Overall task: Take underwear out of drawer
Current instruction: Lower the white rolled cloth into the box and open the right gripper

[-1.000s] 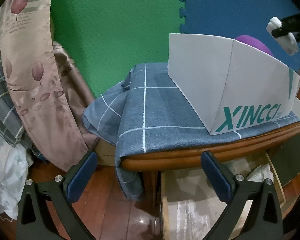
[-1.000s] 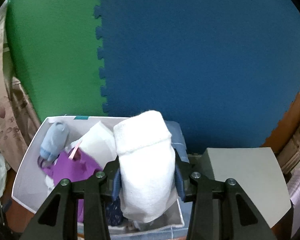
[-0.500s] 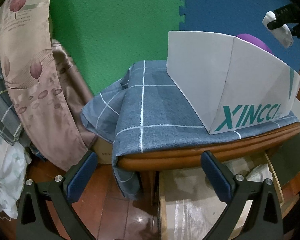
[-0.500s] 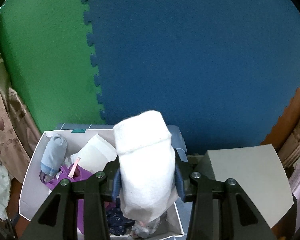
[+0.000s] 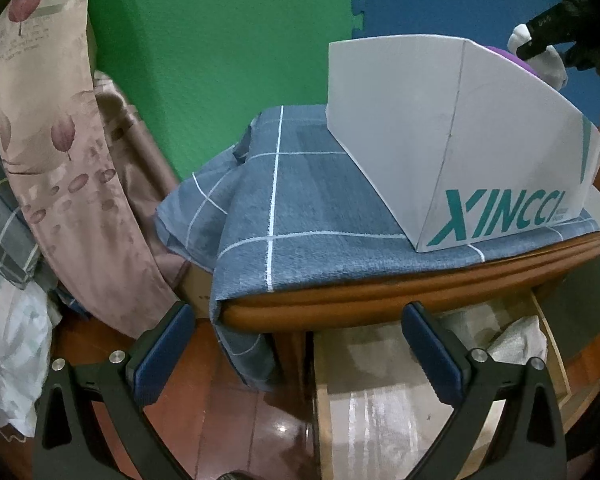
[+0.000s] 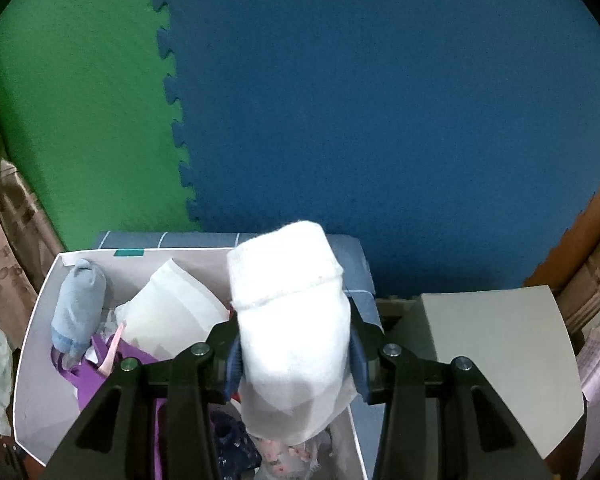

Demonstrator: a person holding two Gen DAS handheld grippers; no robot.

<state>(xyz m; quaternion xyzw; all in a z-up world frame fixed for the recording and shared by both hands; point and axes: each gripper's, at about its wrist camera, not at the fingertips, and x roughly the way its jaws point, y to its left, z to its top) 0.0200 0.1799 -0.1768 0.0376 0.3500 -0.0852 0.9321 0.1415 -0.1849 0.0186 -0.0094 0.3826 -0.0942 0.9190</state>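
Observation:
My right gripper is shut on a white rolled underwear piece, which it holds just above the right end of a white cardboard box. The left wrist view shows that same roll over the box at the top right. Inside the box lie a light blue roll, a white folded piece and purple cloth. My left gripper is open and holds nothing, low in front of the open wooden drawer, where some white cloth lies.
The box stands on a blue checked cloth draped over a wooden table. Patterned bedding hangs at the left. A grey lid lies right of the box. Green and blue foam mats cover the wall behind.
The right gripper has drifted a little to the left over the box with the white roll still clamped. The left gripper has stayed in place.

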